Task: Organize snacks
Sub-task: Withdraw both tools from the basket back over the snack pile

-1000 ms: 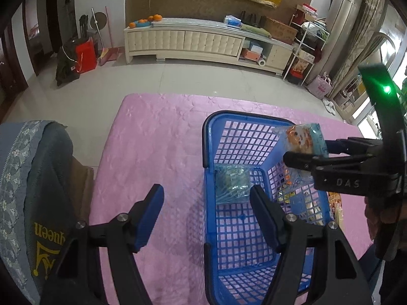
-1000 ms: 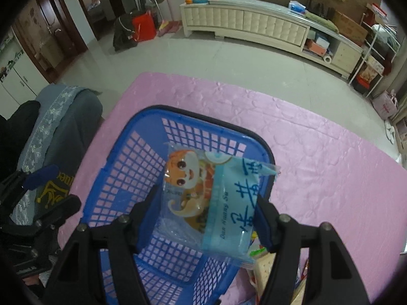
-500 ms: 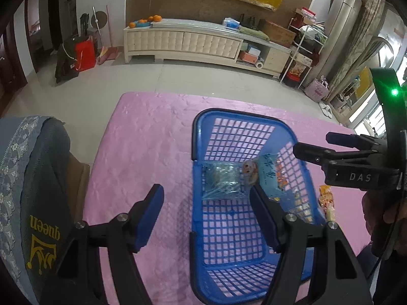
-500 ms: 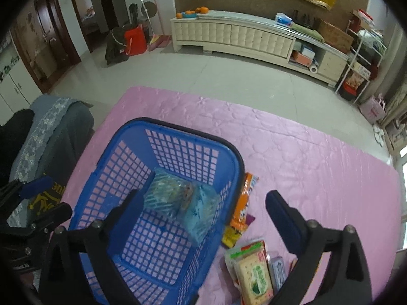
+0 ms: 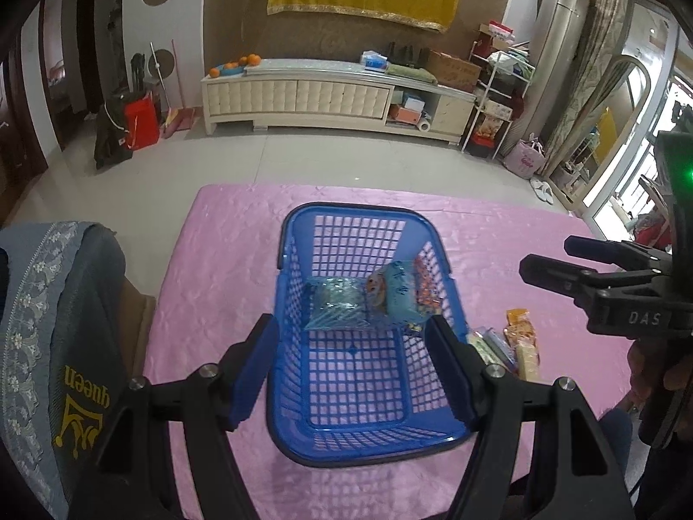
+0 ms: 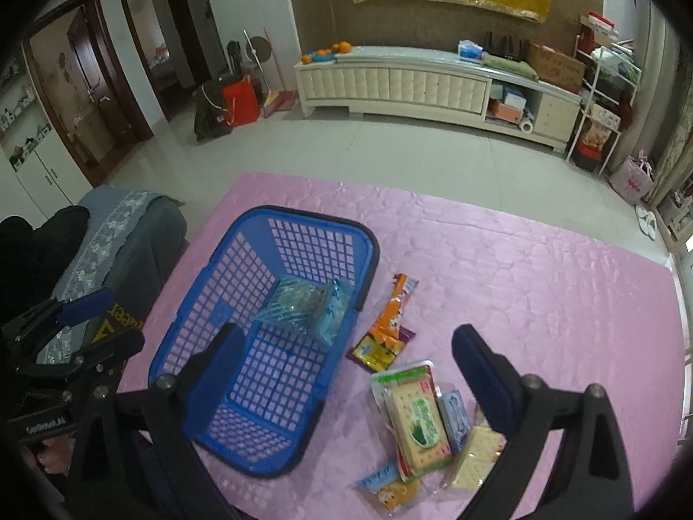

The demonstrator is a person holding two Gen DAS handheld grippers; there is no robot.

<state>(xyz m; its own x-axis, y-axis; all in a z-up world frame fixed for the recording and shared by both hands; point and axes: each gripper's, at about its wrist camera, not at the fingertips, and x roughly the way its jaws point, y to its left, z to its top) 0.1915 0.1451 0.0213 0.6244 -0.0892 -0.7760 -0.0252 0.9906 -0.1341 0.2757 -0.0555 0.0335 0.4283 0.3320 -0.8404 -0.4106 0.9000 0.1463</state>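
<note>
Yellow "queen" lettering marks the grey chair cover [image 5: 65, 338].

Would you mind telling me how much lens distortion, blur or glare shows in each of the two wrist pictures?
Left wrist view: strong fisheye bending, dark rounded corners; the cabinet bows; bright window glare at the right edge; the basket and snack packets inside are fairly sharp. Right wrist view: same barrel curve and dark rim, even soft light, cracker packet readable, no obvious motion blur.
</note>
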